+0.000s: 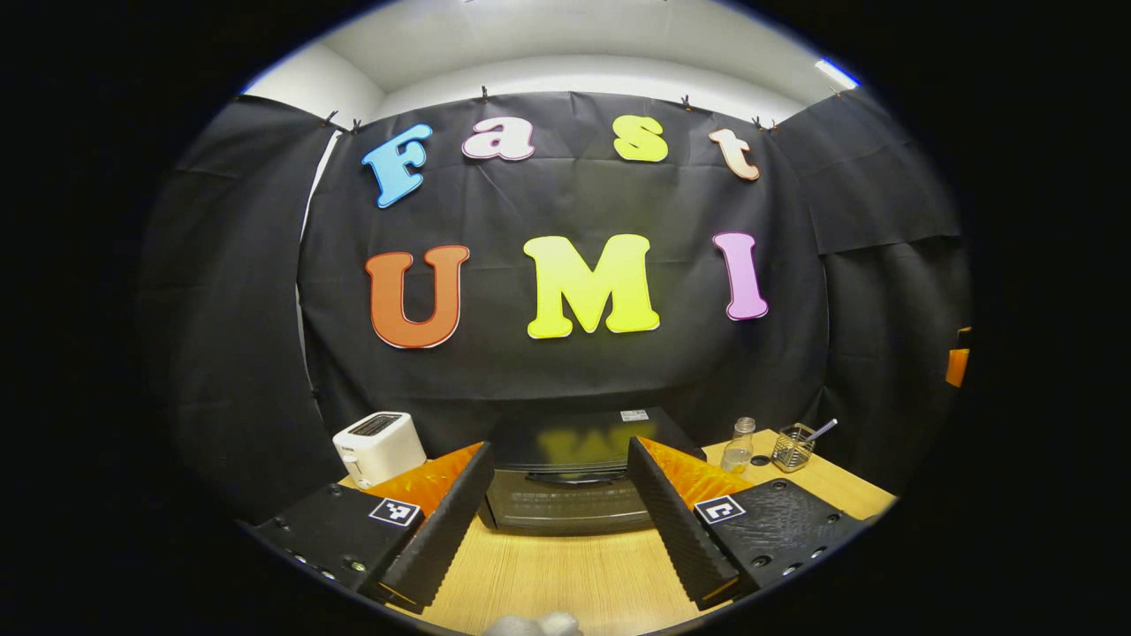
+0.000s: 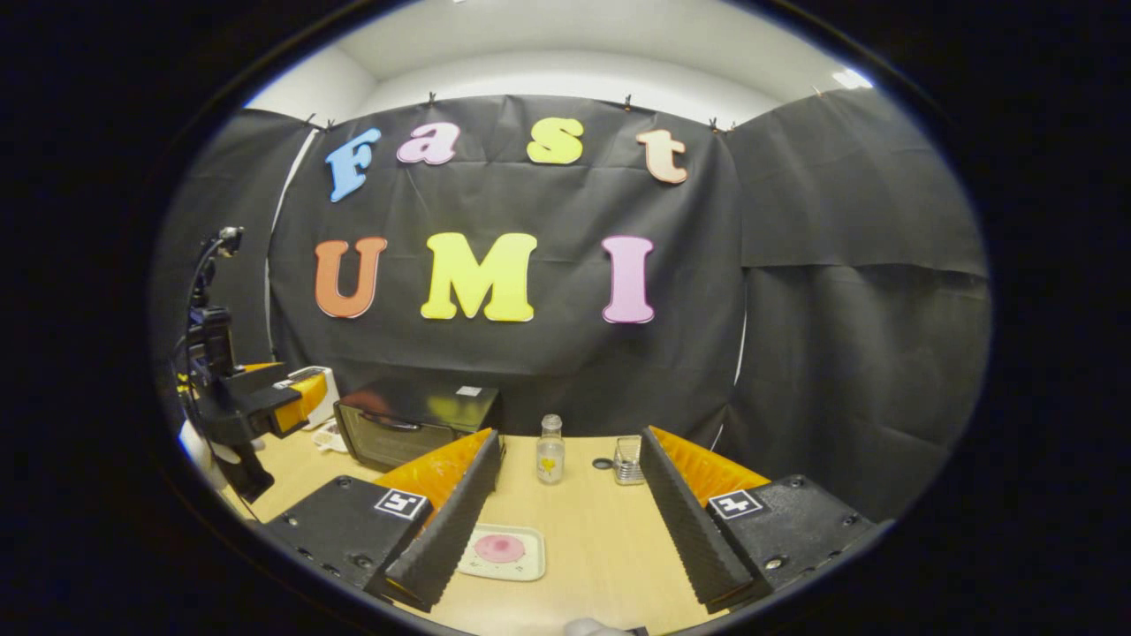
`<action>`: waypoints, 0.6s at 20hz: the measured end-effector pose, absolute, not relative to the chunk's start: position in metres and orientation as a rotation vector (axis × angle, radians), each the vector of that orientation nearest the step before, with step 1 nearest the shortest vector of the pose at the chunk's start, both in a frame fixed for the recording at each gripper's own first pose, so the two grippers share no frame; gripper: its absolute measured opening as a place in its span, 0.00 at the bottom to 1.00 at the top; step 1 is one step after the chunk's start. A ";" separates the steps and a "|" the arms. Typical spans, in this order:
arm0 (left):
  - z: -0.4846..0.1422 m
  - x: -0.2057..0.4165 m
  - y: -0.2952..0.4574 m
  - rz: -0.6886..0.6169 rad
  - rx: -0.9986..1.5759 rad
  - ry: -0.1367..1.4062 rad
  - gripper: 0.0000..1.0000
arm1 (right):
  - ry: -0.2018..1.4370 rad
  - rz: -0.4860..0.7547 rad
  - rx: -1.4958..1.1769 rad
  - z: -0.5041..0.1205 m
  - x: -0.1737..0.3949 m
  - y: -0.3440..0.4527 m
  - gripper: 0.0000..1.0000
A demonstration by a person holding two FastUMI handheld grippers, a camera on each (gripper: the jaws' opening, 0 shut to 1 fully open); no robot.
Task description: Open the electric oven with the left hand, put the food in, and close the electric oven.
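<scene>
The black electric oven (image 1: 570, 481) stands on the wooden table (image 1: 574, 574) with its door shut and its handle along the top of the door. My left gripper (image 1: 561, 503) is open, level with the oven front and a short way back from it. In the right gripper view the oven (image 2: 415, 424) sits at the back left. A pink round piece of food lies on a small white plate (image 2: 504, 552) on the table (image 2: 601, 548). My right gripper (image 2: 565, 530) hangs open above the table with the plate near its left finger. The left gripper (image 2: 256, 402) shows at far left.
A white toaster (image 1: 380, 446) stands left of the oven. To the oven's right are a small clear bottle (image 1: 738, 446) and a wire holder with a utensil (image 1: 795, 444); the bottle (image 2: 550, 450) and holder (image 2: 627, 461) stand mid-table in the right gripper view.
</scene>
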State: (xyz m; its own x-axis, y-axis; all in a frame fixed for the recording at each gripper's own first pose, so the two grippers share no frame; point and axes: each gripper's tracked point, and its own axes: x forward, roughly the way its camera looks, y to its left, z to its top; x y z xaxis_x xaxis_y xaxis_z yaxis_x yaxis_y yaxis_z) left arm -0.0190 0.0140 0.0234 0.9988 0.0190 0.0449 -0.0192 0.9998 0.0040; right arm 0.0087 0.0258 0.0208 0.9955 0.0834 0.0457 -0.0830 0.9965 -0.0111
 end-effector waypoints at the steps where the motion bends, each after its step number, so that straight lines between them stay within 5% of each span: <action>1: 0.023 -0.011 0.014 0.021 0.007 -0.043 1.00 | -0.041 0.081 -0.013 0.019 0.009 0.025 1.00; 12: -0.036 0.099 0.003 0.017 -0.014 0.060 0.97 | 0.021 -0.024 -0.021 0.010 0.003 -0.009 0.99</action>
State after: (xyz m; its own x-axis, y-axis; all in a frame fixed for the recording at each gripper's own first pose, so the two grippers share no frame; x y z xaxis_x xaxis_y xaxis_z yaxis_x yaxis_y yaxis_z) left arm 0.0994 0.0035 -0.0359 0.9980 0.0165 -0.0603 -0.0173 0.9998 -0.0140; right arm 0.0033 -0.0087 0.0101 0.9995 -0.0244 -0.0208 0.0239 0.9995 -0.0212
